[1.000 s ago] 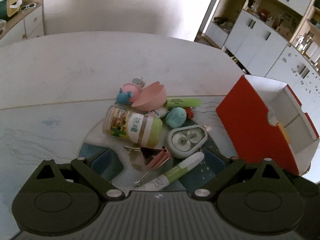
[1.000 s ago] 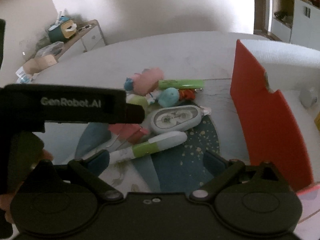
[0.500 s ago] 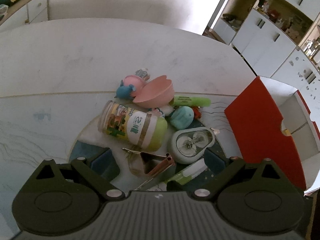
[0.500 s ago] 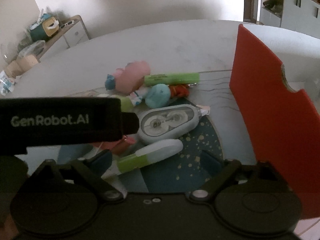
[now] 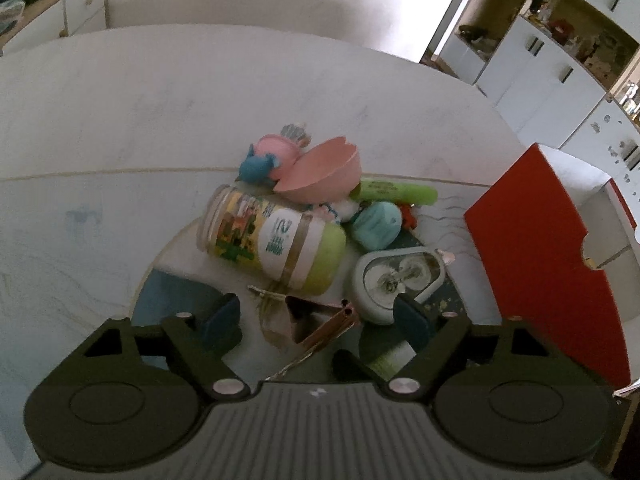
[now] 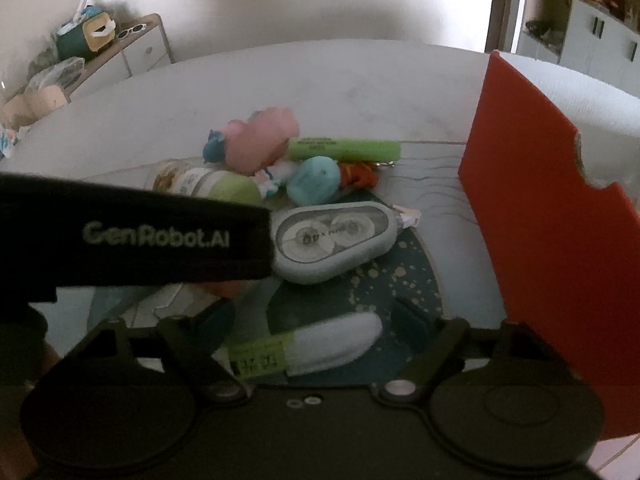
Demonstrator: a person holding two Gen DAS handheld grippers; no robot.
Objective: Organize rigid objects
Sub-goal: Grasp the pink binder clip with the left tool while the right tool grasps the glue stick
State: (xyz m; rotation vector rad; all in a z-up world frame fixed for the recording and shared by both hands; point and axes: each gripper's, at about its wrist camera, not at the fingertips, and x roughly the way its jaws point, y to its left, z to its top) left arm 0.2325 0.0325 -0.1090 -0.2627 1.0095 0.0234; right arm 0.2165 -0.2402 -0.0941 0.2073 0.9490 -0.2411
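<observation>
A pile of small items lies on a round teal mat (image 6: 404, 280). My left gripper (image 5: 320, 316) is open, its fingers on either side of a pink binder clip (image 5: 316, 316). Beyond it lie a printed jar with a green lid (image 5: 276, 240), a grey correction tape (image 5: 400, 276), a pink bowl (image 5: 324, 172), a teal toy (image 5: 378, 220) and a green highlighter (image 5: 396, 192). My right gripper (image 6: 316, 324) is open over a white and green pen (image 6: 316, 350), which lies between its fingers. The correction tape (image 6: 332, 236) lies just beyond. The left gripper's body (image 6: 132, 236) crosses the right wrist view.
A red and white organizer box (image 5: 548, 264) stands at the right of the mat and also shows in the right wrist view (image 6: 560, 220). The white round table (image 5: 200, 100) stretches behind. White cabinets (image 5: 560, 60) stand at the back right, a low sideboard (image 6: 136, 48) at the back left.
Both grippers have moved forward and down over the pile. The binder clip now sits between the left fingers and the pen between the right fingers.
</observation>
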